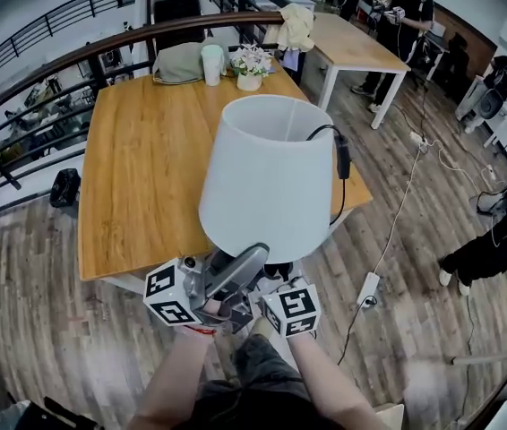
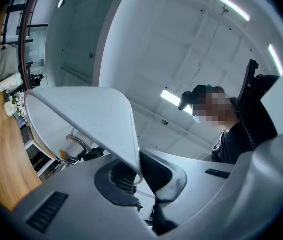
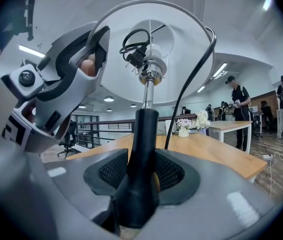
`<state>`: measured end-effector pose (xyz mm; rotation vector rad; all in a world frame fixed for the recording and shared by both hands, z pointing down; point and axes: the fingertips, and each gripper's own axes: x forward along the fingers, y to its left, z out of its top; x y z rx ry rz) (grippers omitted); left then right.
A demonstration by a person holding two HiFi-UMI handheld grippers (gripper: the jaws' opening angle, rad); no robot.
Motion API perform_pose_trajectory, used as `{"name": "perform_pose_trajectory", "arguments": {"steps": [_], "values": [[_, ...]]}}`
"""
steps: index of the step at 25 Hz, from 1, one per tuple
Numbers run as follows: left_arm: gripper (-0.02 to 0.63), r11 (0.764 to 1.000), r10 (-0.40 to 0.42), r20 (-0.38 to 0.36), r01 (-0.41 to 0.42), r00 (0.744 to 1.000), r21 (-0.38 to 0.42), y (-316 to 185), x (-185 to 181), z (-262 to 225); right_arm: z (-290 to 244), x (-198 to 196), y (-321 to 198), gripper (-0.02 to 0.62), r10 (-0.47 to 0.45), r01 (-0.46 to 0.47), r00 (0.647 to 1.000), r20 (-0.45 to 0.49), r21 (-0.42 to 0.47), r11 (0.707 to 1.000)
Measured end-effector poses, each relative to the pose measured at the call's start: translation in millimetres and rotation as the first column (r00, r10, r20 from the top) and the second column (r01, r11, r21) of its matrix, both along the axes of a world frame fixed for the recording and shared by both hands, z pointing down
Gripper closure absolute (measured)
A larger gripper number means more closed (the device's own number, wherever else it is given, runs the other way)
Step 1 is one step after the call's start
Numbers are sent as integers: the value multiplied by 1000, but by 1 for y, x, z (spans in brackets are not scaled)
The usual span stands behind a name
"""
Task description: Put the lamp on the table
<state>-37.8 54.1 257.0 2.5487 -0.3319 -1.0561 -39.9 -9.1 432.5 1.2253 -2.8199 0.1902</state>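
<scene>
The lamp has a white conical shade and a black cord. It is held in the air over the near edge of the wooden table. My left gripper is shut on the shade's lower rim. In the left gripper view, that thin rim runs between the jaws of the left gripper. My right gripper sits beneath the shade. It is shut on the lamp's black stem, below the socket and the cord. The lamp's base is hidden.
At the table's far end stand a white cup, a small flower pot and a grey bag. A dark railing curves behind and to the left. Behind are a second table and people. A power strip lies on the floor.
</scene>
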Motion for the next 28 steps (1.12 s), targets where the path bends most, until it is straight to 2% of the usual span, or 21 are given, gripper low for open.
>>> {"name": "perform_pose_trajectory", "arguments": {"steps": [18,28], "values": [[603,999,2,-47,-4,999,-37,-138,14,19,20,20,-131,419,5,-6,1000,-27,-33,999],[603,994,90,-54,-93,994,-65,-216,23,36,43,34,-203,419,83,-86,996,-45,-75,993]]}}
